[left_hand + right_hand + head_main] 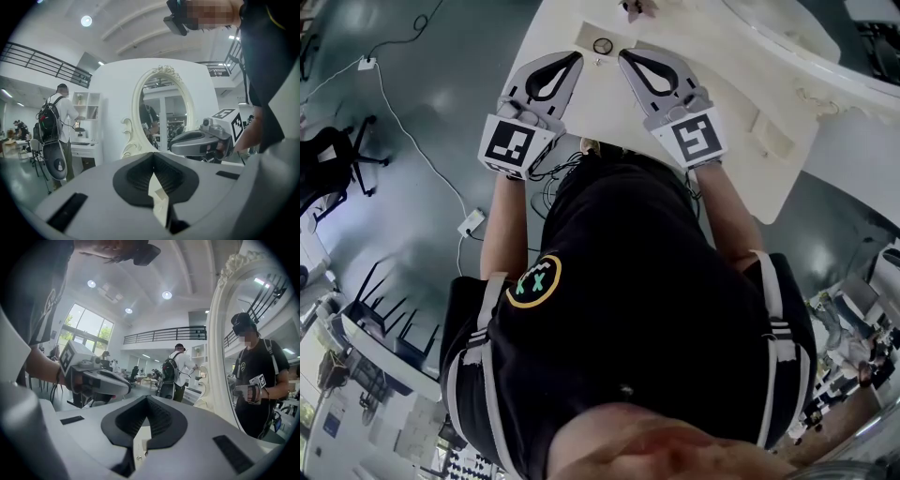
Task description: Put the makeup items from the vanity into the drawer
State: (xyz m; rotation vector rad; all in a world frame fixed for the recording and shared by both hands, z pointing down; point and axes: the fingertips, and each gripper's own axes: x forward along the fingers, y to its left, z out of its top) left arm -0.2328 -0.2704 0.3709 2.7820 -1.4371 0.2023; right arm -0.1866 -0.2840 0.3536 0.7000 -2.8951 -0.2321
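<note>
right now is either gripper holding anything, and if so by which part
Nothing is held. The left gripper and the right gripper each have their jaws closed together, with nothing between them.

Head view: looking steeply down from above the vanity [741, 84]. Both gripper views: low, level, close over its top, sharing the mirror [164, 112].

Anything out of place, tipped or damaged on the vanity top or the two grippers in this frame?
Nothing stands out. The left gripper and right gripper hover side by side over the white vanity, jaws together and empty. A small dark ring lies on it just beyond their tips.
</note>
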